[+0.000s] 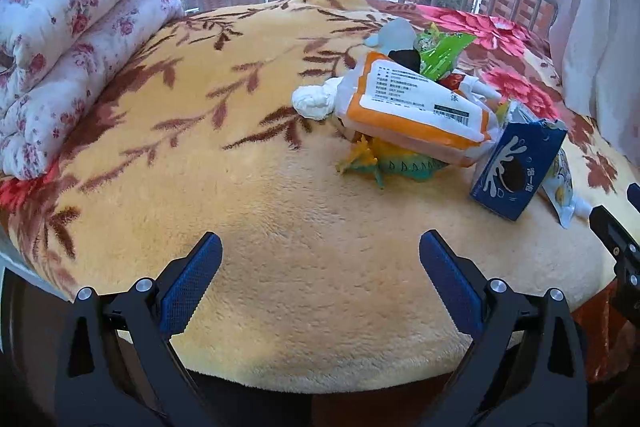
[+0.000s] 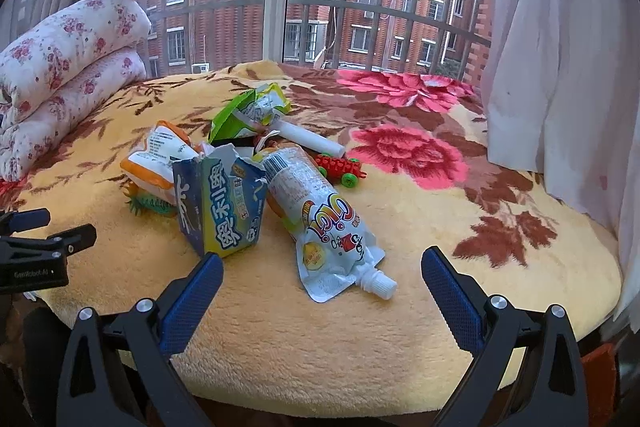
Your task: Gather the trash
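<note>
Both the left gripper (image 1: 320, 267) and right gripper (image 2: 322, 283) hang spread, empty. The spouted pouch (image 2: 320, 227) lies nearest the right one; pinch its flat body, not the cap.

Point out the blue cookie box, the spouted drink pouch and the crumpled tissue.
blue cookie box (image 2: 224, 211): right wrist view, its front panel.
spouted drink pouch (image 2: 320, 215): right wrist view, its printed body.
crumpled tissue (image 1: 314, 101): left wrist view, its wadded middle.

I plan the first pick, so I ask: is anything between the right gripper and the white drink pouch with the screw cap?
Nothing visible. The right gripper is open, and the drink pouch lies just ahead on bare blanket.
</note>
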